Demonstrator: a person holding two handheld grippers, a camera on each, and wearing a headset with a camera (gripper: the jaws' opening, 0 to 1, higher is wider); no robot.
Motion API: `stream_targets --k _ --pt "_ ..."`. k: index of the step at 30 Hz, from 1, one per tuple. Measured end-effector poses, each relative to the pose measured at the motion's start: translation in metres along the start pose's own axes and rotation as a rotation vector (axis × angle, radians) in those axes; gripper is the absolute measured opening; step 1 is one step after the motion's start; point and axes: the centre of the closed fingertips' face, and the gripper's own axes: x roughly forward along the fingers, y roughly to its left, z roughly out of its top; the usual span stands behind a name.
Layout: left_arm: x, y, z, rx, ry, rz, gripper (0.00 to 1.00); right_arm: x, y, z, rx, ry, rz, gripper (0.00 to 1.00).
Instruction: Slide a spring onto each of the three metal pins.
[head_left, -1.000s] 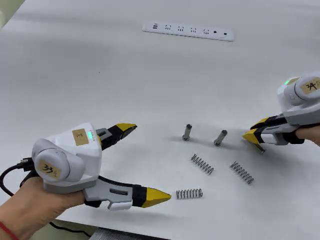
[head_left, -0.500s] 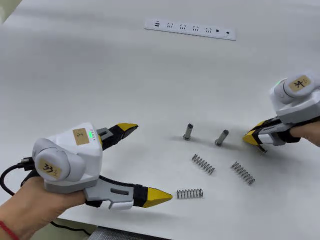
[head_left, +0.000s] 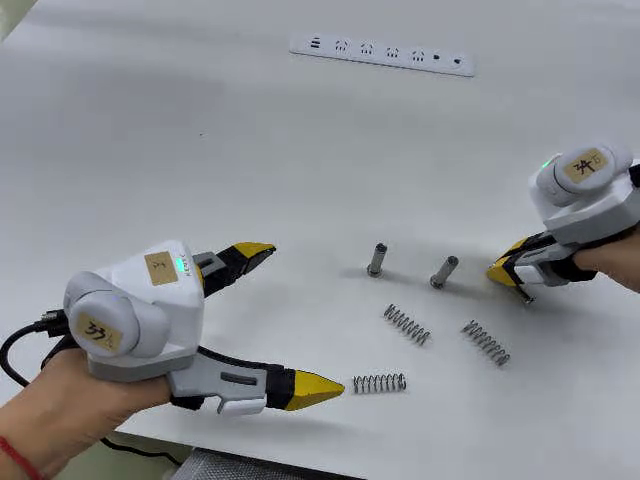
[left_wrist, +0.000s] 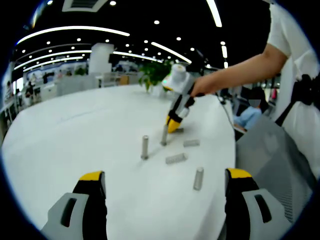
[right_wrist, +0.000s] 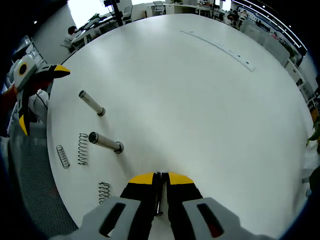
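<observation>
The right gripper (head_left: 500, 272) has its fingers clamped on a pin (head_left: 523, 297) low over the counter (head_left: 300, 150). The left gripper (head_left: 305, 315) gapes (empty) beside a spring (head_left: 380, 382). Grip firm, shank exposed.

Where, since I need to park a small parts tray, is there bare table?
The broad stretch between the power strip and the two standing pins is bare, as is the table at far left. Crowded: the near edge, where three springs lie between the open left tongs and the right tongs, shut on a third pin.
</observation>
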Motion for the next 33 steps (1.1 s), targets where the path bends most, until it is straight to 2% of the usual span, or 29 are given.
stream_targets --k 11,14,23,29,33 --pt "0.0 -0.001 0.001 0.001 0.0 -0.002 1.0 -0.004 0.008 0.0 -0.013 -0.005 0.0 0.09" --pt "0.0 -0.001 0.002 0.001 -0.001 -0.002 1.0 -0.005 0.006 0.0 -0.014 -0.013 -0.001 0.09" --pt "0.0 -0.001 0.003 0.004 0.0 -0.003 1.0 -0.018 0.008 0.003 0.006 -0.063 -0.001 0.09" --pt "0.001 -0.002 0.005 0.007 -0.002 -0.005 1.0 -0.018 0.0 0.004 0.018 -0.096 -0.008 0.09" --pt "0.001 -0.002 0.005 0.01 0.0 -0.006 1.0 -0.022 0.0 0.005 0.024 -0.127 -0.009 0.09"
